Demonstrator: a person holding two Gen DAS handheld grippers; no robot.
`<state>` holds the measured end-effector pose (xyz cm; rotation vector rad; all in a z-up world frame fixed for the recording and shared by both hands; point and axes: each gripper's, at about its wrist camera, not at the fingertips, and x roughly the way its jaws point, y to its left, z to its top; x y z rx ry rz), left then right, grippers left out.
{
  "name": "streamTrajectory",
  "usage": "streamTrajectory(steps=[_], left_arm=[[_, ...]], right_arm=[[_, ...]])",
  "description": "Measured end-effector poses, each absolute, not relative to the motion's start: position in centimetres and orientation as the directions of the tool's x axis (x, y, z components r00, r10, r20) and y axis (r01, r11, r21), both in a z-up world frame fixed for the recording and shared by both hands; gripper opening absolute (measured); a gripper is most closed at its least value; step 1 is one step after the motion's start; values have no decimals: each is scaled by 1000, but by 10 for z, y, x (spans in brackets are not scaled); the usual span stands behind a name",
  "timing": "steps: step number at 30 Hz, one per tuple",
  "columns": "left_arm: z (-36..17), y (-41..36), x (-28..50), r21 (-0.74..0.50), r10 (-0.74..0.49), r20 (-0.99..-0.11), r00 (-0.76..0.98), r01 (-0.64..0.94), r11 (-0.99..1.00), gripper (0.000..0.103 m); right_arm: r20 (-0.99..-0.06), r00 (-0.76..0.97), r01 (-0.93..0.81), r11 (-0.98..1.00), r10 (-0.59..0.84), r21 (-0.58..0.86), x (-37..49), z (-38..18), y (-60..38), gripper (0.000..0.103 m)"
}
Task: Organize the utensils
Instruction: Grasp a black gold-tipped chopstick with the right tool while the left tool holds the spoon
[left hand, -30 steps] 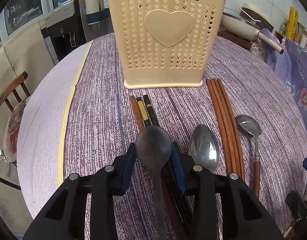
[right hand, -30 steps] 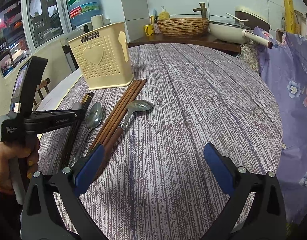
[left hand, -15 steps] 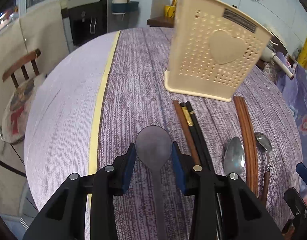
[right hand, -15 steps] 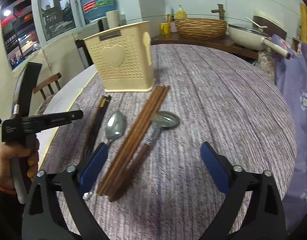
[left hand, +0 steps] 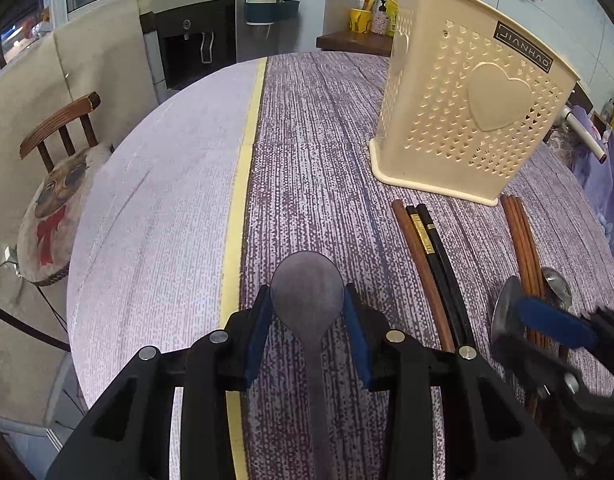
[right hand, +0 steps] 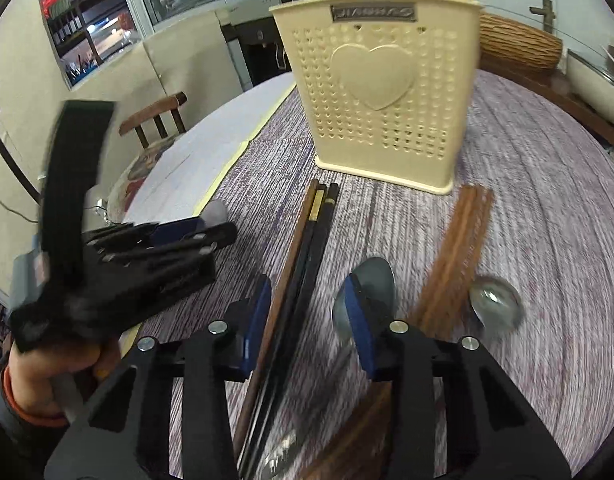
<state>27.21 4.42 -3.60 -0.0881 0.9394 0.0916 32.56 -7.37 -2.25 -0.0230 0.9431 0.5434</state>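
Observation:
My left gripper (left hand: 307, 320) is shut on a steel spoon (left hand: 307, 292), held above the table left of the cream utensil holder (left hand: 467, 100). My right gripper (right hand: 309, 312) is open over the dark chopsticks (right hand: 311, 248), with a second steel spoon (right hand: 371, 284) just behind its right finger. Brown chopsticks (right hand: 459, 240) and a wooden-handled spoon (right hand: 495, 304) lie to the right. The holder (right hand: 383, 92) stands beyond them. The left gripper also shows in the right wrist view (right hand: 211, 232).
The round table (left hand: 307, 140) has a purple cloth with a yellow stripe (left hand: 243, 184). A wooden chair (left hand: 59, 160) stands at the left. A counter with a basket (right hand: 515, 44) and a pan lies behind.
My left gripper has carried the spoon left, away from the utensils. My right gripper has moved left over the dark chopsticks and narrowed its jaws.

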Motion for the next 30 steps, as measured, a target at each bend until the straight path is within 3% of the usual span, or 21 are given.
streamTrajectory(steps=[4,21,26,30], left_arm=[[-36,48,269,-28,46,-806,590,-115,993,36],[-37,49,269,0,61,-814,577,-104,995,37],[-37,44,272,24,72,-822,566,-92,995,45],[-37,40,273,40,84,-825,559,-91,995,46]], right_arm=[[-809,422,-426,877,410,222,354,-35,-58,22],[-866,399,-384,913,300,139,389,-40,-39,22],[-872,407,-374,921,271,111,390,-41,-34,22],[-877,407,-367,925,256,100,393,-41,-35,13]])
